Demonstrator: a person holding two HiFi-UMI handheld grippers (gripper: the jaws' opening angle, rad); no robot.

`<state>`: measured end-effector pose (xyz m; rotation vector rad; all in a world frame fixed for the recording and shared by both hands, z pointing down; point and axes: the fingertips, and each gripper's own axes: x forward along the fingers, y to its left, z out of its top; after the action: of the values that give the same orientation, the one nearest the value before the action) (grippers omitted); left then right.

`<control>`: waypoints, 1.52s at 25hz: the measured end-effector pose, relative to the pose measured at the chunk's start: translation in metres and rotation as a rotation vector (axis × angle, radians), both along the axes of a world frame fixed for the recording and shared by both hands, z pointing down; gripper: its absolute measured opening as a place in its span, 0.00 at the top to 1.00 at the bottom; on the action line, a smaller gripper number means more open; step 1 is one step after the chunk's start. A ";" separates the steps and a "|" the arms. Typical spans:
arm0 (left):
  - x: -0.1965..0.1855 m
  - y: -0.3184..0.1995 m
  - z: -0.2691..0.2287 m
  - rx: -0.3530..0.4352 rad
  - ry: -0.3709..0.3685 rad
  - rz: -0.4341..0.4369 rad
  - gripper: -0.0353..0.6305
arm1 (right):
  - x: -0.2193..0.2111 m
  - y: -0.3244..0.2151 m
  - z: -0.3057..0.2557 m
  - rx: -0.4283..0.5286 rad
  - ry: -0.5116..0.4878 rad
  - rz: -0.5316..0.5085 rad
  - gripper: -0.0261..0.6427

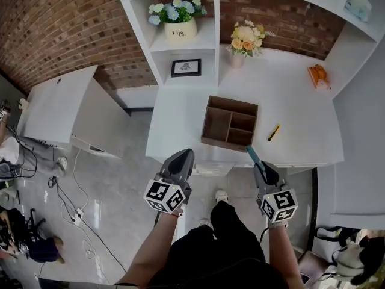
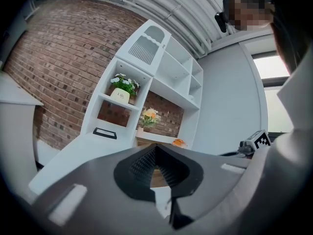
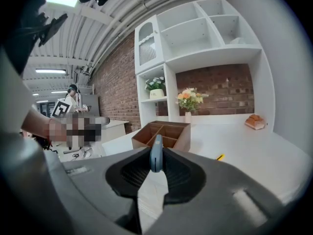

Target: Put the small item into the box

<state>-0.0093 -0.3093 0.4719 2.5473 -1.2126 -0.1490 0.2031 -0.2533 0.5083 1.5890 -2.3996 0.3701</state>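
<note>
Room backed by a brick wall (image 1: 60, 29), with white shelving (image 1: 207, 41) set against it and a white desk (image 1: 295, 119) below. On that desk, ahead of the right gripper (image 1: 262, 168) and a little to its left: the open wooden box (image 1: 225, 144), split into compartments, nothing visible in any of them. Clamped between this gripper's closed jaws: a slim blue item (image 3: 156, 153), pinched by its lower end and sticking out past the jaw tips toward the box, held in the air short of the desk edge. Farther ahead and slightly to the right, lying on the desk apart from the box: a small yellow item (image 1: 274, 132). Beside the right gripper, on its left, the left gripper (image 1: 183, 158), jaws pressed together on nothing, likewise short of the desk. Looks like the carrying step: item gripped, not yet over the box. Next, probably: reach forward and a touch leftward until the item hangs above one compartment, lower it between the walls, then part the jaws. Calls for keeping the long item off the dividers on the way down.
</note>
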 end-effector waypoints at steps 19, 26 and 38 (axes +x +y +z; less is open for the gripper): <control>-0.003 -0.048 0.021 -0.036 0.015 -0.055 0.94 | -0.015 -0.061 0.023 -0.113 0.120 -0.108 0.86; -0.001 -0.056 0.025 -0.043 0.023 -0.061 0.94 | -0.021 -0.072 0.027 -0.132 0.159 -0.139 0.86; -0.006 -0.063 0.029 -0.055 0.029 -0.086 0.94 | -0.029 -0.087 0.031 -0.151 0.184 -0.181 0.86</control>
<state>-0.0156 -0.3727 0.5014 2.4395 -1.2977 -0.1687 0.1743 -0.3407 0.5396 1.2720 -2.2932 0.3451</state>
